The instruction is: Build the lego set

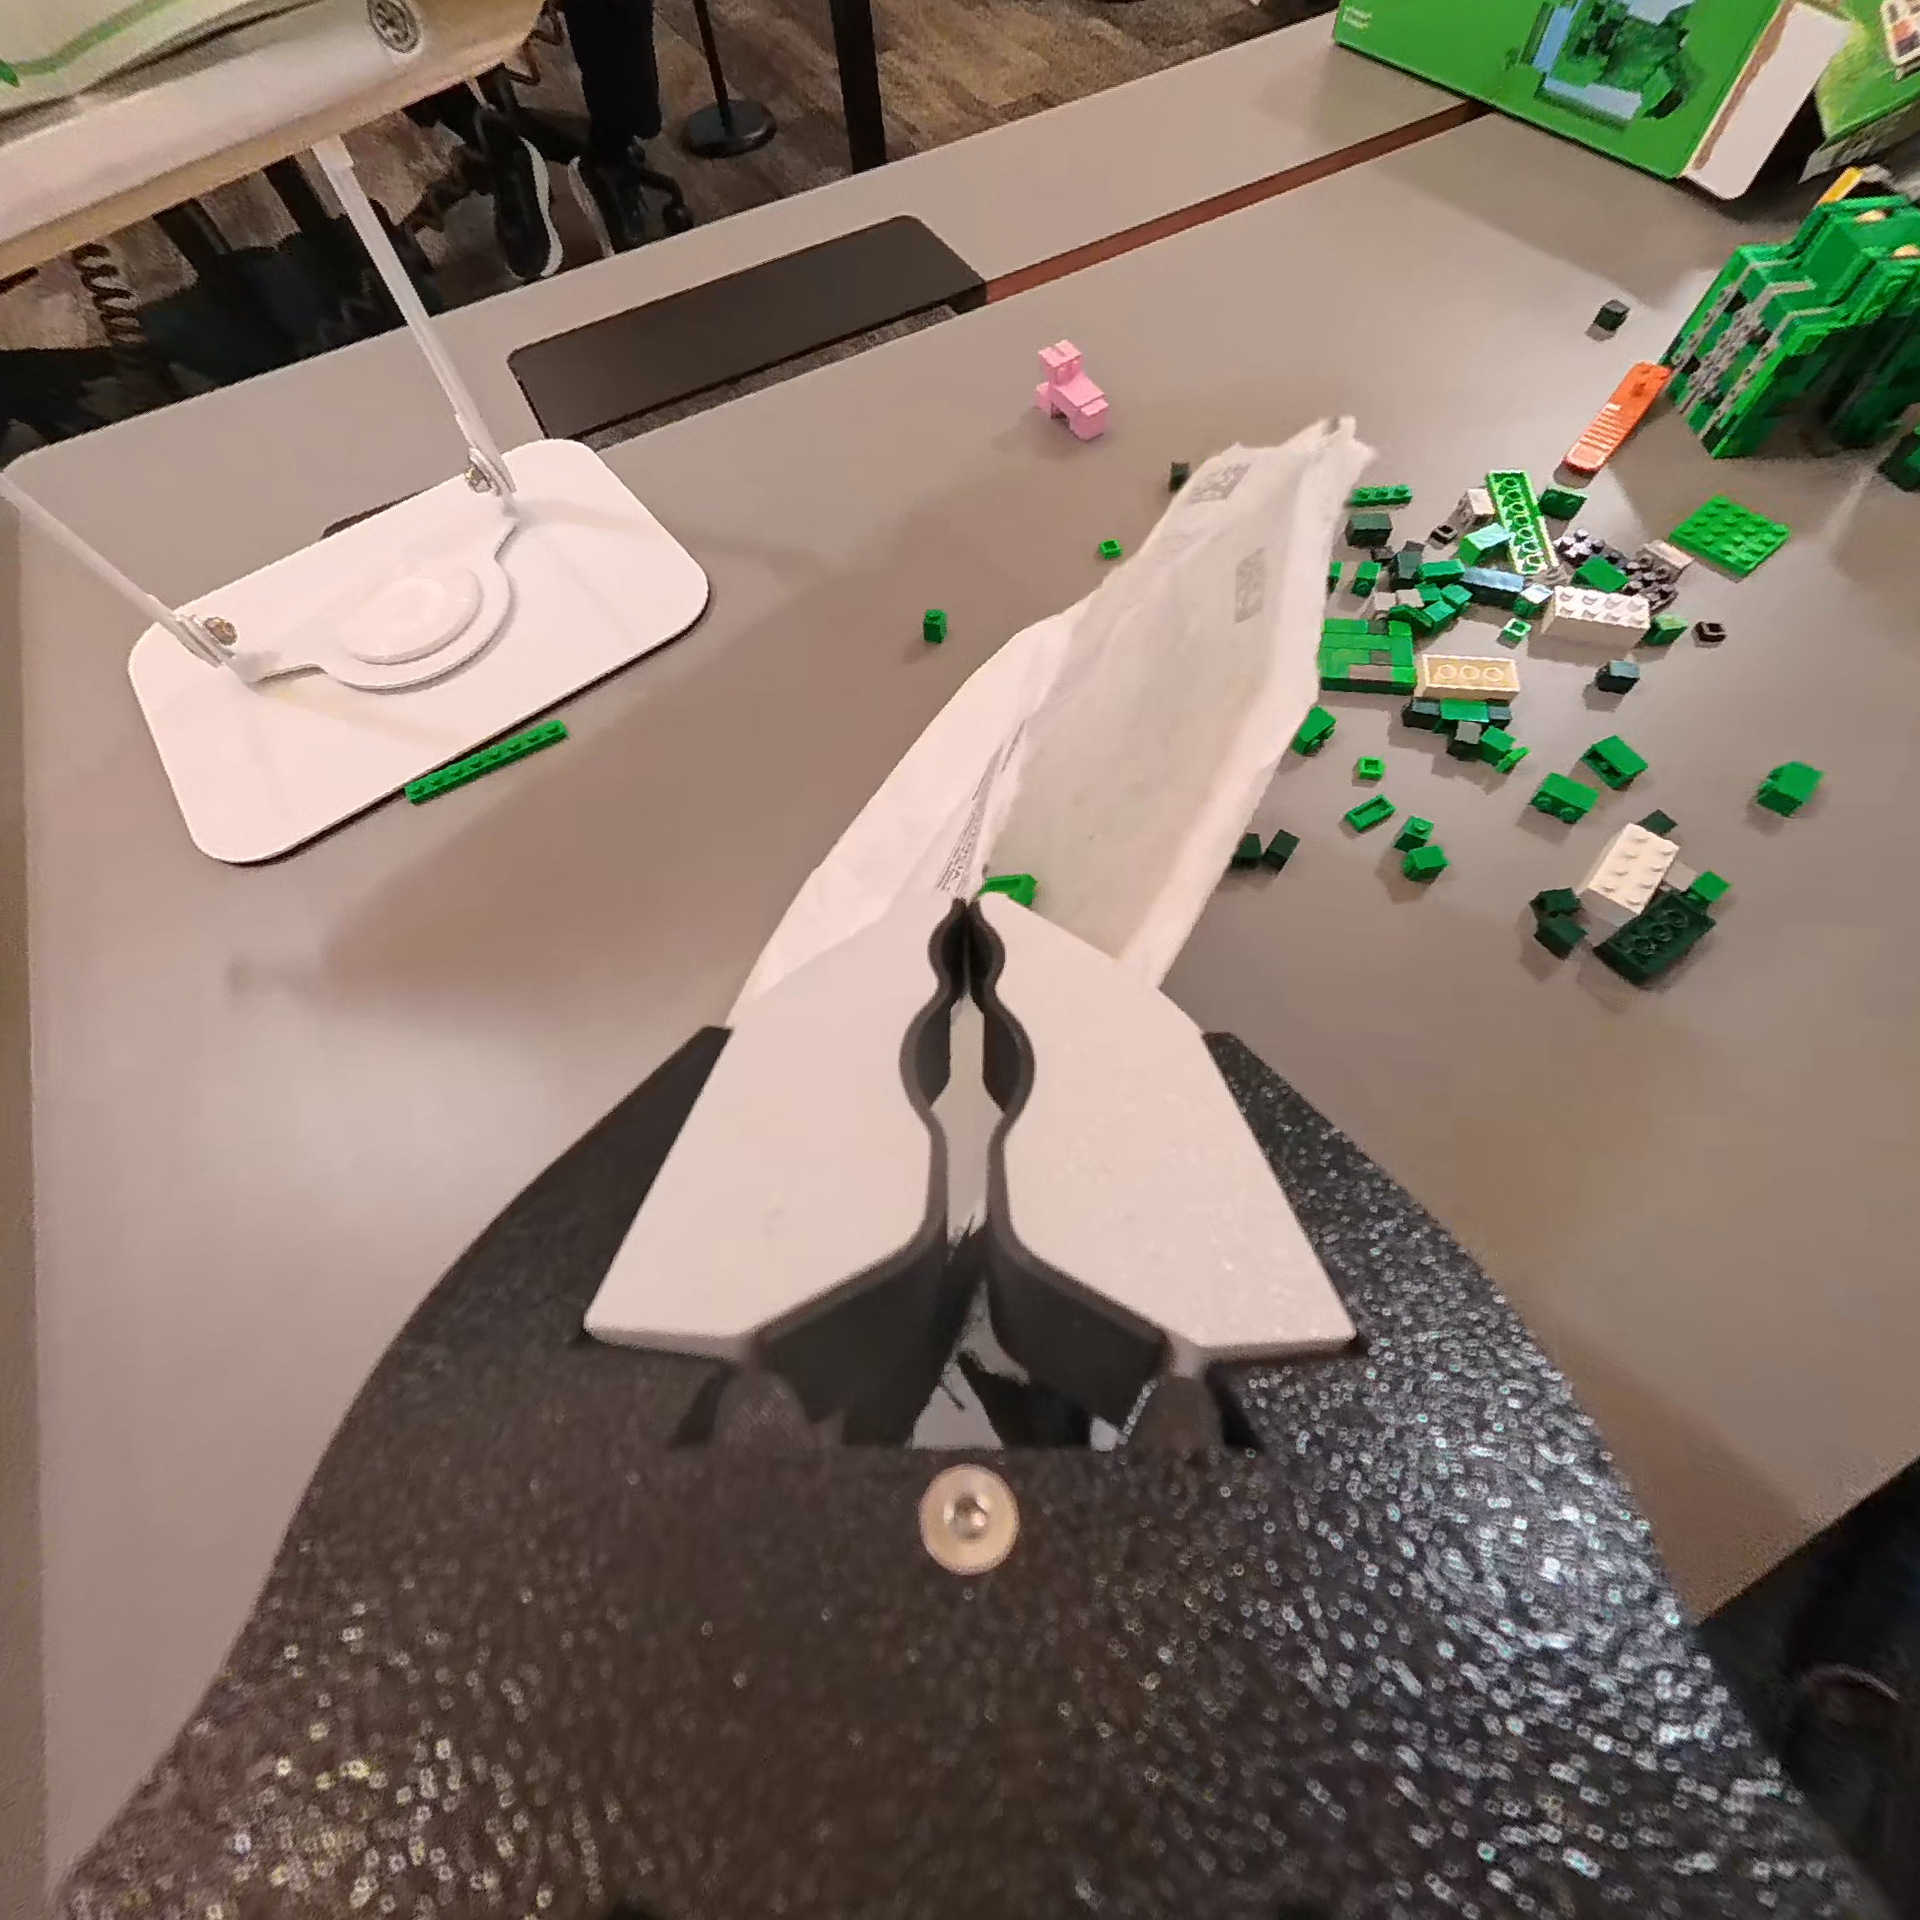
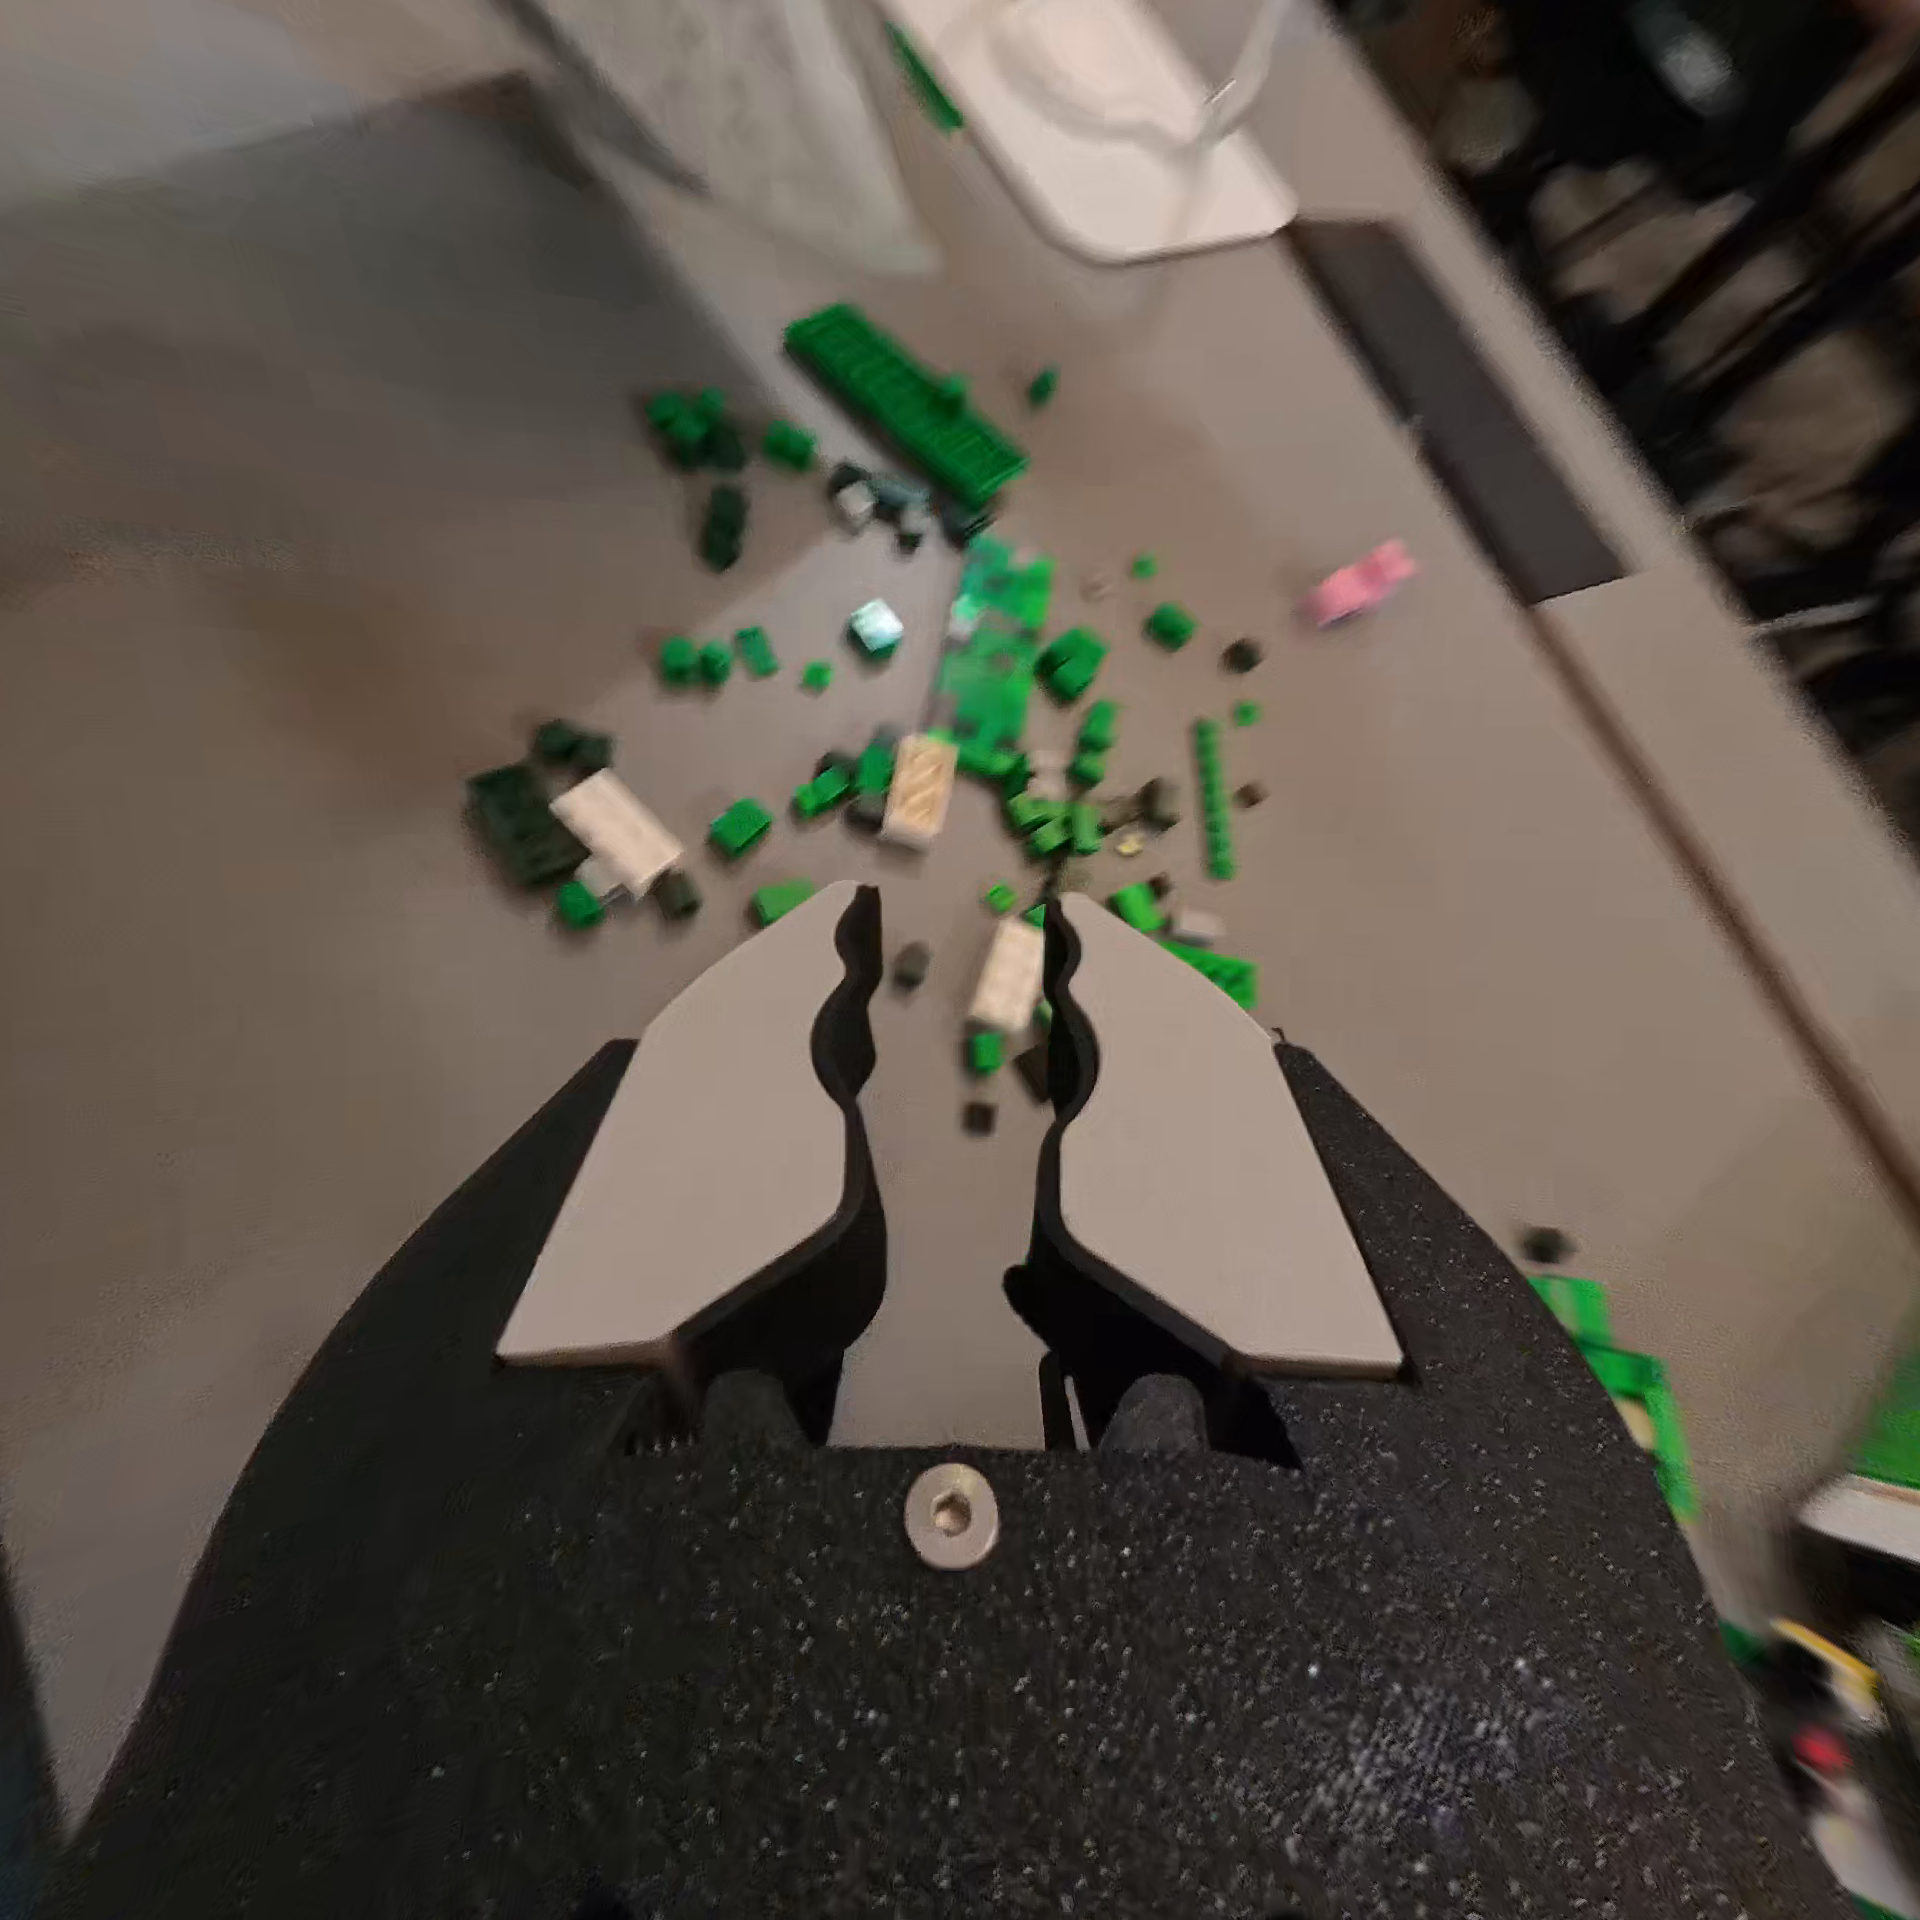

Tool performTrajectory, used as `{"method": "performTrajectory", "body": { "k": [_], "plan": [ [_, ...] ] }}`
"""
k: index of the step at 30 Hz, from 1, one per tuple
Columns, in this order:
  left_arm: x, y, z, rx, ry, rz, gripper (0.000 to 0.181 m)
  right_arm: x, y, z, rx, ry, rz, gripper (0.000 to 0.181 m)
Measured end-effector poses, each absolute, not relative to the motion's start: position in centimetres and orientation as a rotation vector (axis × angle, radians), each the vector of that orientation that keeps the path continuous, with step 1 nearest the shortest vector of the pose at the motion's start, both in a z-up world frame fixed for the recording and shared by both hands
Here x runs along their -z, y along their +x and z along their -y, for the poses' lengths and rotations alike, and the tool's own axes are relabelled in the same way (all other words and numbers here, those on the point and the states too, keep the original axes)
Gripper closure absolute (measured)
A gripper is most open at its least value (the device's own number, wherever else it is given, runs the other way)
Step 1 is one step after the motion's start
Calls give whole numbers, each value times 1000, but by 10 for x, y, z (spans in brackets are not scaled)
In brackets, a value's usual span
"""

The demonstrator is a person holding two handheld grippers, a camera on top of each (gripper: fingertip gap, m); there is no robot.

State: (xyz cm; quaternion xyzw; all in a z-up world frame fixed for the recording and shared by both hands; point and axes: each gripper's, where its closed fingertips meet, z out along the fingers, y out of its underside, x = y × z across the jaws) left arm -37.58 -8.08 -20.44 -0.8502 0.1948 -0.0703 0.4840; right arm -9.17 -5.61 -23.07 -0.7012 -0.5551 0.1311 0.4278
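My left gripper (image 1: 968, 920) is shut on the near end of a white paper bag (image 1: 1132, 717) and holds it above the grey table (image 1: 520, 1039), its open mouth over a pile of loose bricks (image 1: 1496, 644), mostly green with some white and black. A partly built green model (image 1: 1808, 312) stands at the far right. My right gripper (image 2: 961, 914) is open and empty above the same scattered bricks (image 2: 935, 727); this view is blurred. A long green plate (image 2: 904, 410) lies beyond the pile. The pink pig figure (image 1: 1075, 393) stands apart; it also shows in the right wrist view (image 2: 1361, 597).
A white stand base (image 1: 416, 644) with two thin rods sits at the left, a long green strip (image 1: 486, 762) leaning on its edge. The green set box (image 1: 1579, 73) lies at the back right. An orange brick separator (image 1: 1614, 418) lies by the model. A black inset panel (image 1: 748, 322) is at the table's back. Tip to tip, the grippers are about 30 cm apart. Between my right fingertips and the pink pig figure (image 1: 1075, 393) there is roughly 30 cm. Look for it in the right wrist view (image 2: 1353, 582) too.
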Motion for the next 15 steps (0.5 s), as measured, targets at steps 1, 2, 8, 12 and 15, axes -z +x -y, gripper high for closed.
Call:
{"method": "performTrajectory", "body": {
  "k": [1, 2, 8, 12, 15],
  "plan": [
    [206, -376, 80, 170, -2075, -476, 181, 243, -91, 61, -377, -1780, 1425, 152],
    [207, -375, 80, 170, -2078, -478, 181, 254, -92, 67, -427, -1808, 1468, 152],
    [209, -375, 80, 169, -2085, -486, 181, 302, -95, 87, -538, -1912, 1663, 153],
    [211, -375, 80, 172, -2093, -490, 181, 305, -104, 80, -523, -1890, 1674, 156],
    [213, -374, 80, 170, -2097, -499, 181, 300, -107, 58, -391, -1888, 1646, 159]
  ]
}}
